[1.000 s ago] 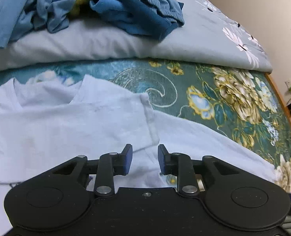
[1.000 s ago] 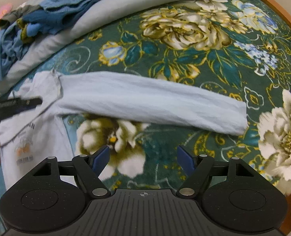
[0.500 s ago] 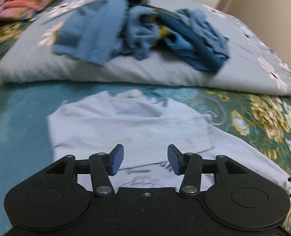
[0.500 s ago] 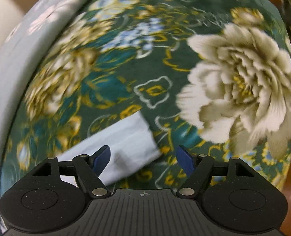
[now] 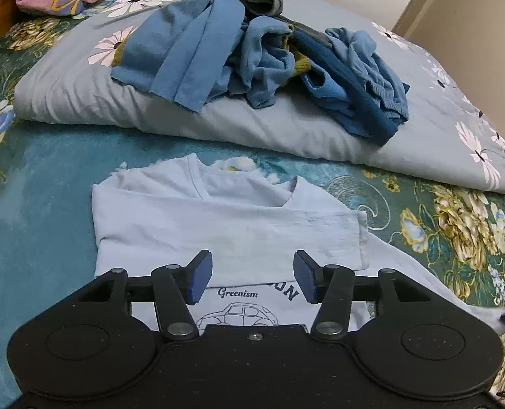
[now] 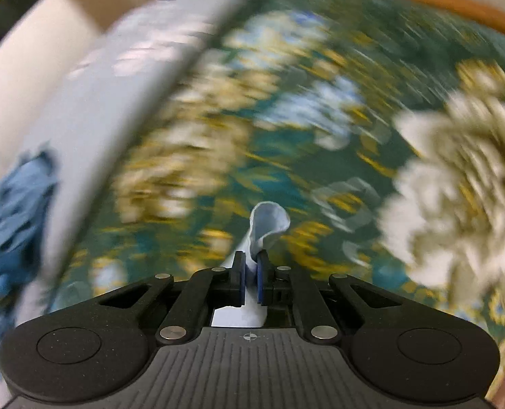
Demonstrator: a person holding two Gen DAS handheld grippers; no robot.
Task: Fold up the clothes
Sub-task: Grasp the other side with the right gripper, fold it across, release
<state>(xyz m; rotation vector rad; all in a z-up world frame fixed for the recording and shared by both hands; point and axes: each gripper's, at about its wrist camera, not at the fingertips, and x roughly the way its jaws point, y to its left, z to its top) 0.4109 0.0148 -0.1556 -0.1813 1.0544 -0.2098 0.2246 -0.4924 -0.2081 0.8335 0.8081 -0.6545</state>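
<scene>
The right gripper (image 6: 251, 274) pinches what looks like the cuff of the pale blue long-sleeved shirt (image 5: 218, 225); the left gripper (image 5: 252, 277), jaws opening, hovers empty above it

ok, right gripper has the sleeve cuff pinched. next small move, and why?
Probably carry the cuff across onto the shirt body. The right gripper is shut on the cuff, and one sleeve is already folded over the chest while the other sleeve lies stretched out on the bedspread. The left gripper is opening above the shirt with nothing between its jaws.
</scene>
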